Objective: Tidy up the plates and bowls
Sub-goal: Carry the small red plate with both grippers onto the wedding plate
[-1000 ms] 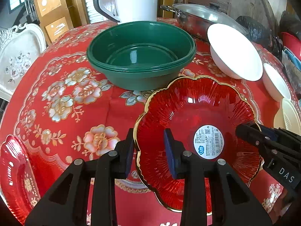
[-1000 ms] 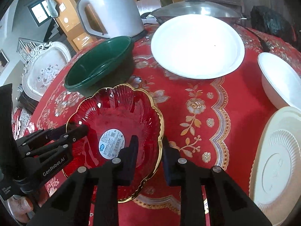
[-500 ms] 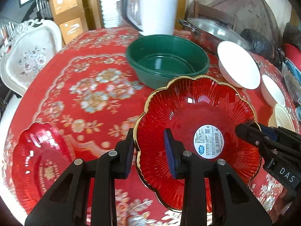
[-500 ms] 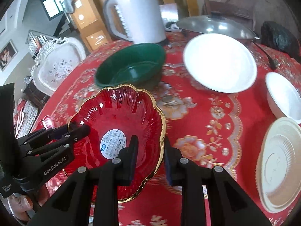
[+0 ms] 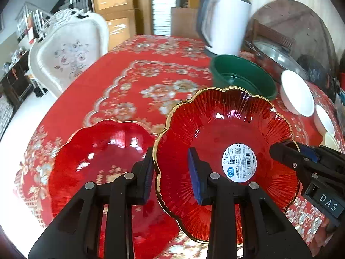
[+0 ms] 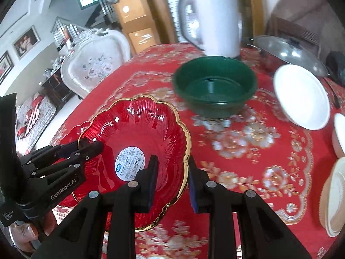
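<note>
a green bowl (image 5: 243, 76), a white kettle (image 5: 224, 23), a lidded steel pan (image 6: 289, 51) and white dishes (image 6: 301, 97) are sitting far on the red floral tabletop (image 5: 129, 79). a second red plate (image 5: 101, 157) is lying at near left. the left tongs (image 5: 170, 170) and right tongs (image 6: 171, 177) are both clenching opposite gold rims of the red scalloped plate (image 5: 226, 133), which is hanging above the tabletop, partly over the second plate.

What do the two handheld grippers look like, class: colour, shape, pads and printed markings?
Both are black plastic with angular, cut-out fingers and silver rivets. The left gripper has blue pads and white "GenRobot.AI" lettering. The right gripper also has blue pads and a "DAS" label.
</note>
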A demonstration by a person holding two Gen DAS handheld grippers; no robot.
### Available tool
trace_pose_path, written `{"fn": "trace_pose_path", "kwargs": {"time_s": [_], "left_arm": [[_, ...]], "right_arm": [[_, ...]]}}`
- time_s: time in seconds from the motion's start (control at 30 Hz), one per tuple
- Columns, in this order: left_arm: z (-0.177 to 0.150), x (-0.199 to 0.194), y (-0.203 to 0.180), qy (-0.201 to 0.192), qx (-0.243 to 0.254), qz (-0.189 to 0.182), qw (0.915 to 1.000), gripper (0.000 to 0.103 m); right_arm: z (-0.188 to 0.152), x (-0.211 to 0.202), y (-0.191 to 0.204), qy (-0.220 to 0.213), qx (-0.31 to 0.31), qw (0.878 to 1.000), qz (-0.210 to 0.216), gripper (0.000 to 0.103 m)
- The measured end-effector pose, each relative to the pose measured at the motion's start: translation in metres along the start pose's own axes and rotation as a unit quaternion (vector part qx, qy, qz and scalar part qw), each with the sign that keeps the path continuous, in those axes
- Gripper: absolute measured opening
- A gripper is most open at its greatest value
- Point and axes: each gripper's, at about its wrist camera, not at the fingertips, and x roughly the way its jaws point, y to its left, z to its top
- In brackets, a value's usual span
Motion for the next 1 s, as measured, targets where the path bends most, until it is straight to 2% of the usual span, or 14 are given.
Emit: {"fn": "trace_pose_path", "kwargs": {"time_s": [0.67, 1.0], "left_arm": [[-0.027, -0.016, 0.102, -0.003, -0.068, 0.063, 0.9957, 0.03], [-0.04, 0.004, 0.123, 0.022, -0.074, 0.078, 0.994, 0.03]], "right_arm": [[0.01, 0.046, 0.104, 0.028, -0.082, 0.995, 0.04, 0.027], [0.0, 0.078, 0.13, 0.067, -0.105, 0.991, 0.039, 0.027]]}}
